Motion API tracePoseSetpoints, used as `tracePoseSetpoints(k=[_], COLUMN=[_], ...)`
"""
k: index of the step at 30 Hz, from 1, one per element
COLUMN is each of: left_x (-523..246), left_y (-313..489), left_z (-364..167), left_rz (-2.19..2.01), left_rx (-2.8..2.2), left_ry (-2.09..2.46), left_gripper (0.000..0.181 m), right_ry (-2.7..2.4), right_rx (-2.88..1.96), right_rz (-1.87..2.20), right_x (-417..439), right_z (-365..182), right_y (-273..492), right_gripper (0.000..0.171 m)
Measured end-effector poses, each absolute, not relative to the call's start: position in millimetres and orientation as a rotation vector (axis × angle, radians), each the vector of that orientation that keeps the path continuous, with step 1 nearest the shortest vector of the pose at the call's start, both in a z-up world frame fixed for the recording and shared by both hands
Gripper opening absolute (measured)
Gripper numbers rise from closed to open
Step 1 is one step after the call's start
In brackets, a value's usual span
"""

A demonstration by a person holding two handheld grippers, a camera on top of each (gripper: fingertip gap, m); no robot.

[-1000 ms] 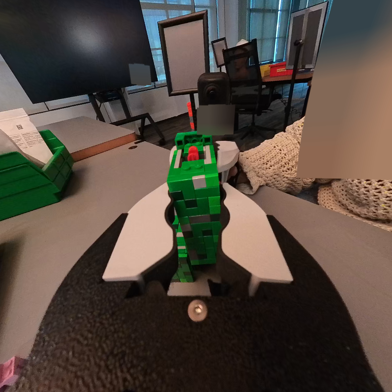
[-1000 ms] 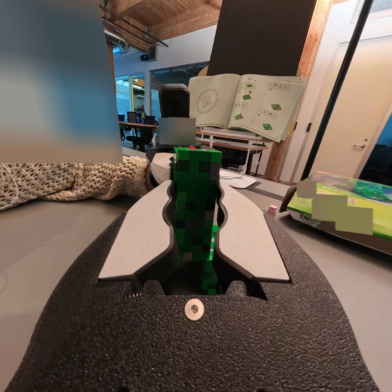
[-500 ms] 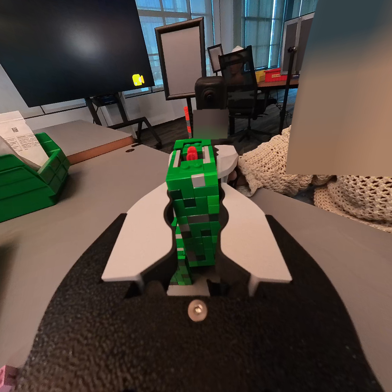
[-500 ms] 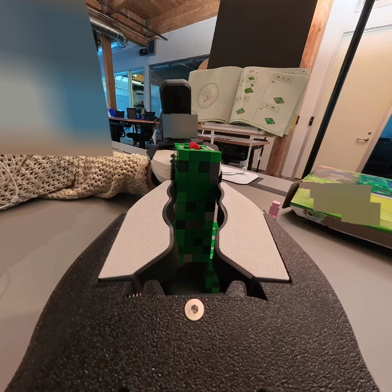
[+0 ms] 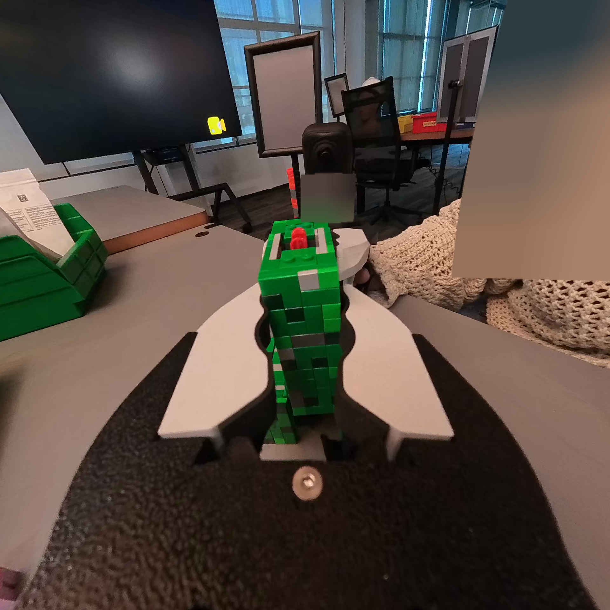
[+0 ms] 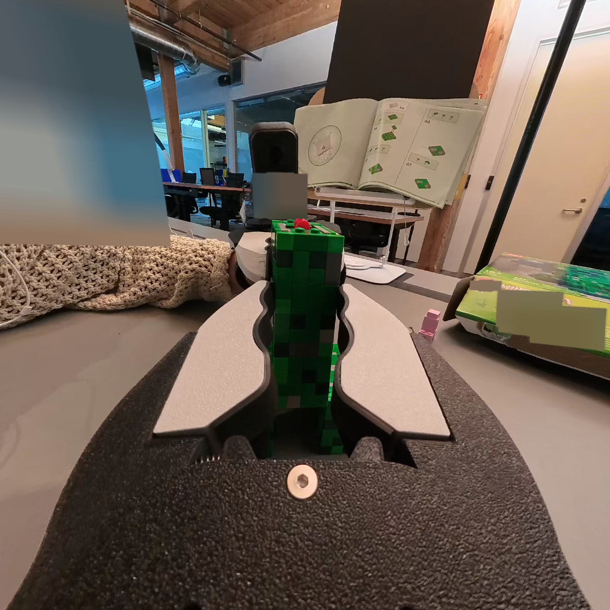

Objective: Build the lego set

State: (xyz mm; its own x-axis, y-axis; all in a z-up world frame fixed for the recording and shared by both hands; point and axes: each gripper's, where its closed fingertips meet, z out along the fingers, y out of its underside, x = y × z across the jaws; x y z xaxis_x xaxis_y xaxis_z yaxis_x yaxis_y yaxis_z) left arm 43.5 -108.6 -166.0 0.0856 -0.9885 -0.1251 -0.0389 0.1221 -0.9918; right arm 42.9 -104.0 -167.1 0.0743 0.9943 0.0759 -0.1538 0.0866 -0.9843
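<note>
A tall green lego tower point(image 5: 302, 330) with dark and grey patches stands upright between both grippers. A small red piece point(image 5: 298, 237) sits in the open recess at its top. My left gripper point(image 5: 302, 293) is shut on the tower's sides. My right gripper point(image 6: 305, 287) is shut on the same tower point(image 6: 305, 313) from the opposite side, and the red piece point(image 6: 301, 223) shows on top. Each view shows the other gripper's grey finger behind the tower point(image 5: 353, 254) point(image 6: 251, 260). The tower's base is hidden by the gripper bodies.
A green bin point(image 5: 39, 280) holding a white bag stands at the left. An open instruction booklet point(image 6: 389, 148) rests on a stand behind. A green lego box point(image 6: 534, 307) and a pink lego figure point(image 6: 430, 321) lie at the right. A knit sleeve point(image 6: 115, 274) lies on the grey table. Both grippers' tips are roughly 20 cm from the pink lego figure point(image 6: 430, 321).
Both grippers stay shut on the tower. The right view has risen slightly, so the tower's top and red piece show more. The background has shifted a little in both views.
</note>
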Motion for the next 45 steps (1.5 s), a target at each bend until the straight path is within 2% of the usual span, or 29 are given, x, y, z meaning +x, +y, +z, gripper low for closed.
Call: tracePoseSetpoints(k=[8,13,20,26,32,45], left_x=[45.9,43.0,20.1,18.3,34.8,37.0], left_y=[-108.5,-105.4,-92.9,-102.0,-96.0,-79.8], left_z=[-167.9,-172.3,-161.5,-142.1,-135.1,-164.0], left_rz=[-1.068,-1.004,-0.797,-0.387,-0.059,0.006], left_rx=[-1.203,-1.305,-1.557,-1.61,-1.697,-1.859], left_ry=[1.193,1.136,0.669,0.368,0.333,0.185], left_gripper=[0.039,0.077,0.116,0.122,0.125,0.101], right_ry=[-1.083,-1.082,-1.074,-1.069,-1.074,-1.089], right_rx=[-1.064,-1.059,-1.049,-1.036,-1.017,-0.985], right_rz=[1.162,1.153,1.13,1.099,1.065,1.003], right_x=[42.6,42.6,42.9,43.3,43.1,43.1], right_z=[-167.3,-167.2,-166.9,-166.7,-166.8,-167.0], right_y=[-103.8,-103.9,-103.6,-104.2,-105.6,-107.9], right_gripper=[0.036,0.036,0.036,0.037,0.037,0.037])
